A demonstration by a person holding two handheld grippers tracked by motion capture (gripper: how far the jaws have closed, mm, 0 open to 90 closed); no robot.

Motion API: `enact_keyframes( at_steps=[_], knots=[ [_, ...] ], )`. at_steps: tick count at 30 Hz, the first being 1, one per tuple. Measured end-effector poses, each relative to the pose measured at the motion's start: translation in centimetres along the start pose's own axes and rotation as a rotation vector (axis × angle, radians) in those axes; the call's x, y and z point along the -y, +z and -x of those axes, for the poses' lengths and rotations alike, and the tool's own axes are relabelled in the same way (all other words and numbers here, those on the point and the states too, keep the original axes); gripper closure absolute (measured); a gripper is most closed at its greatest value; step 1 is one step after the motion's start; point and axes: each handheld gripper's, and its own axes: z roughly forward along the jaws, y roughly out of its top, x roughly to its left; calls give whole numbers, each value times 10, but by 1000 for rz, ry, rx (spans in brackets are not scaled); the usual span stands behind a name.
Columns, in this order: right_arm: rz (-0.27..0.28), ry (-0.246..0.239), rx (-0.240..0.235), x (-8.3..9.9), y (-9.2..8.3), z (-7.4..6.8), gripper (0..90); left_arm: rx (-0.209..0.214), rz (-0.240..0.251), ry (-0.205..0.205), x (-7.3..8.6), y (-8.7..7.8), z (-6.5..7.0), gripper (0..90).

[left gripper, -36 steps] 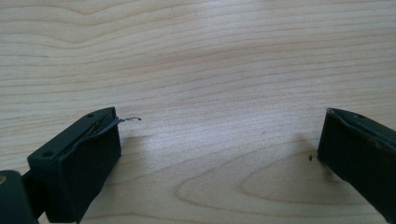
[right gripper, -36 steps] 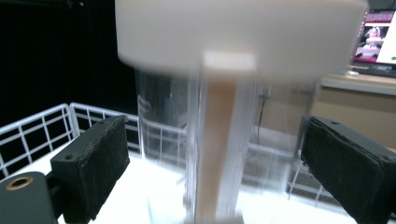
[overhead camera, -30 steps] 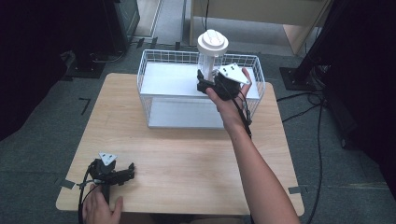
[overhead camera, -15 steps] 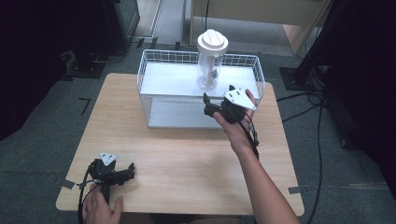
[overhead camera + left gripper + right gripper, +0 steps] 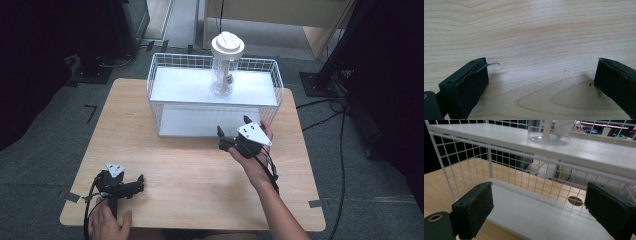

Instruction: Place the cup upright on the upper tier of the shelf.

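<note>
The right gripper [image 5: 231, 134] is held in the right hand [image 5: 255, 155] above the table's right half, just in front of the rack, with its two black jaws wide apart and nothing between them; a grey three-cornered plate sits on its top and a dark cable trails back along the forearm. In the right gripper view the jaws are blocky, matte and slightly rough, each with a small screw hole on its face, and they frame the rack's lower shelf [image 5: 544, 215], a smooth white board. The rack [image 5: 160, 75] is a box of thin white wire grid with two flat white shelves, one above the other. On the upper shelf [image 5: 185, 87] stands a clear, round jar [image 5: 223, 75] with a broad white lid, upright, toward the back right; something pale is inside it, too blurred to name. The left gripper [image 5: 134, 184] lies on the table's near left corner, with the left hand [image 5: 107, 225] just behind it at the edge; its jaws too are spread and empty. In the left gripper view a thin bent wire sticks out from the tip of the jaw at the left. The table [image 5: 130, 130] is pale wood with a clear wavy grain, rectangular with rounded corners, on a grey carpeted floor [image 5: 45, 145].
</note>
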Motion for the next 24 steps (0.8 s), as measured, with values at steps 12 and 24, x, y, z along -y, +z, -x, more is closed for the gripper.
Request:
enact_keyframes(
  at_steps=[12,24],
  knots=[
    [-44,41,17,39,-25,4,87,1,-2,0,0,0,0,0],
    [-81,58,61,68,-45,20,88,1,-2,-1,0,0,0,0]
  ],
)
